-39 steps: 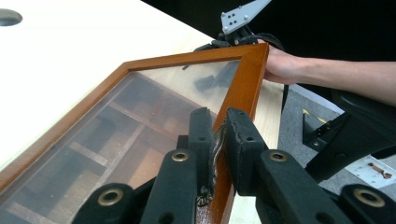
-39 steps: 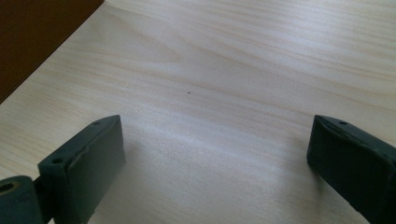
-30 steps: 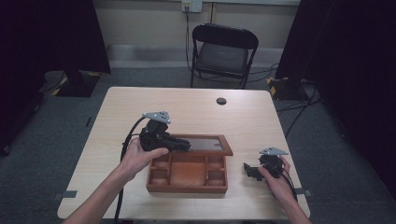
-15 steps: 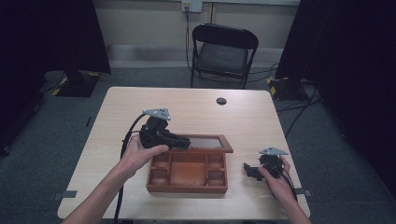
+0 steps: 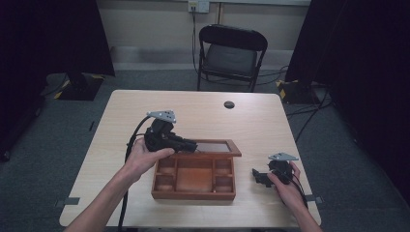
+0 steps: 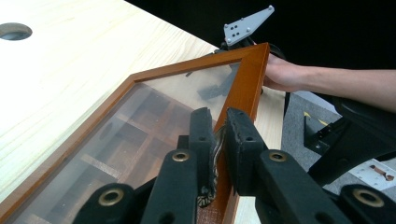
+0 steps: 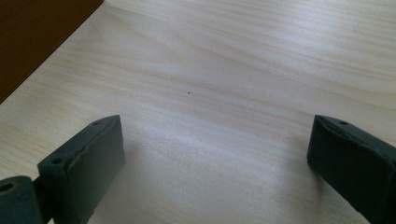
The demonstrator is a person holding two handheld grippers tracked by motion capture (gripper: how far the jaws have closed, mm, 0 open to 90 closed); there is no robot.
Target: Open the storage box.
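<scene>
High view first: the brown wooden box with little compartments (image 5: 194,180) sits near the front edge of the pale wooden table (image 5: 121,121), about in the middle from side to side. Its lid, a brown wooden frame with a clear pane (image 5: 212,147), stands part way up along the back of the box. In the left gripper view, the lid's frame (image 6: 243,88) runs between the two black jaws of the left gripper (image 6: 219,135), and the jaws are squeezed tight on its edge. The left hand (image 5: 145,157) holds that gripper (image 5: 191,144) at the lid's left end.

The right gripper (image 5: 257,175) rests on the table, just beside the box's right side and not touching it. In the right gripper view its jaws (image 7: 210,158) stand wide apart over bare wood, with nothing between them.

What could go wrong? I think the grip is thin, just a pinch on a smooth frame edge. If it slips, the lid could drop and bang down on the box. Nothing holds the box still, so a hard pull on the lid could drag or tip the whole box toward the front edge of the table. A twist could hurt the hinge or the clear pane.
</scene>
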